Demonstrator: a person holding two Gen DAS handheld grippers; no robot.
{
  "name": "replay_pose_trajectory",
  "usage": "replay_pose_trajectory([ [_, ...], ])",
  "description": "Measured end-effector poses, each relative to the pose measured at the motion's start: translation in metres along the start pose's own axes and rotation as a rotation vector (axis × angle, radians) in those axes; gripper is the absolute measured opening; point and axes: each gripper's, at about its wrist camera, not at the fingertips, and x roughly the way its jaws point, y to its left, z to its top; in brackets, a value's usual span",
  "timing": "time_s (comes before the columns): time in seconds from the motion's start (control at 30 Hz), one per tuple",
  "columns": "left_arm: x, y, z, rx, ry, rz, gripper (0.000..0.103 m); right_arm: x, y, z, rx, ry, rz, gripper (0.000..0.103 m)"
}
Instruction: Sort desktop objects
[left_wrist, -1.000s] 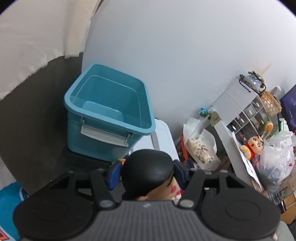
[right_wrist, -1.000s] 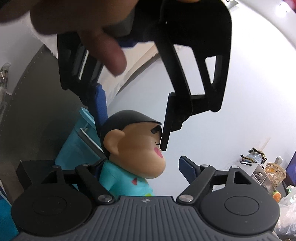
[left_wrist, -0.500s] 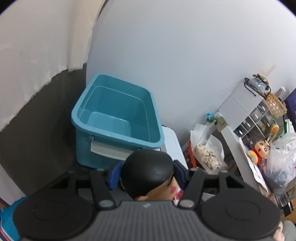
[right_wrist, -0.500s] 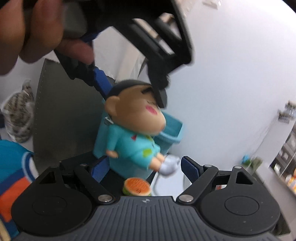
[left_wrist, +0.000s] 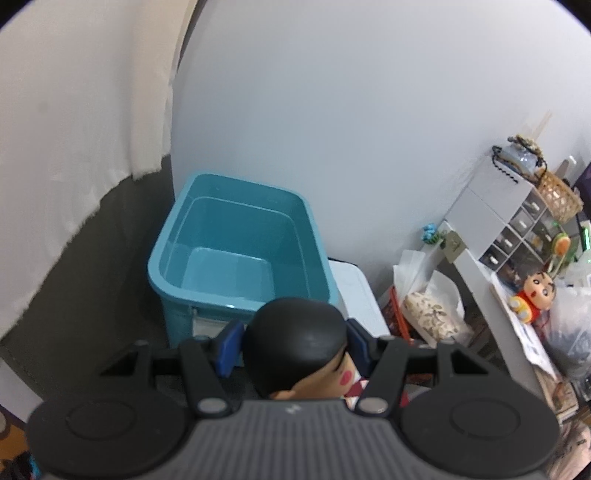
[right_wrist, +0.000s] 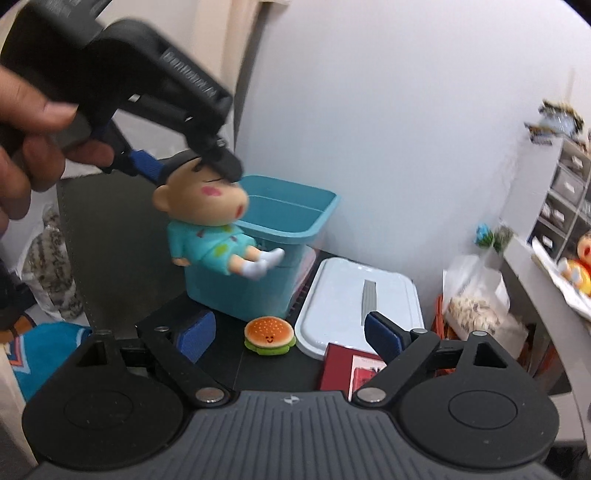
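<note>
Blue storage bin (left_wrist: 240, 254): open-topped, on the dark desktop (right_wrist: 229, 354) by the wall; the part of its floor in view is bare. No label legible.

White lid (right_wrist: 354, 299): flat on the desktop just right of the bin, grey strip down its middle. No writing readable.

Left gripper (left_wrist: 293, 341): fingers clamped on the head of the doll. In the right wrist view its body carries raised lettering, too blurred to read; a hand (right_wrist: 26, 122) squeezes its grip.

Cartoon doll (right_wrist: 210, 225): black hair, teal pyjamas, white socks. Held in the air by the head, in front of the bin's near wall and about level with its rim, not yet over the opening. Judged step: carrying the doll to the bin. The next move would call for travel forward over the rim, then parting the fingers above the bin floor.

Right gripper (right_wrist: 288, 334): fingers spread wide, nothing between them, low over the desktop.

Red booklet (right_wrist: 351, 369): near the right gripper; print too small to read.

Burger toy (right_wrist: 269, 336): on the desktop, apart from the bin, smiling face on its bun.
</note>
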Motion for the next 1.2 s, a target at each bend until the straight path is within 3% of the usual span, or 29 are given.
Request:
replay_pose_trajectory([
  [0.07,0.001,0.0,0.002,0.007,-0.002,0.014,0.063,-0.024,-0.013,0.004,0.027,0.007,0.013,0.091],
  [0.27,0.006,-0.003,0.01,0.03,0.001,0.047,0.063,-0.004,-0.014,0.027,0.031,0.005,0.034,0.091],
  [0.6,0.018,-0.018,0.028,0.078,0.005,0.073,0.063,0.024,-0.045,0.023,0.093,0.04,0.051,0.091],
  [1.2,0.058,-0.024,0.067,0.104,0.017,0.107,0.063,0.016,-0.04,0.013,0.181,0.105,0.124,0.091],
])
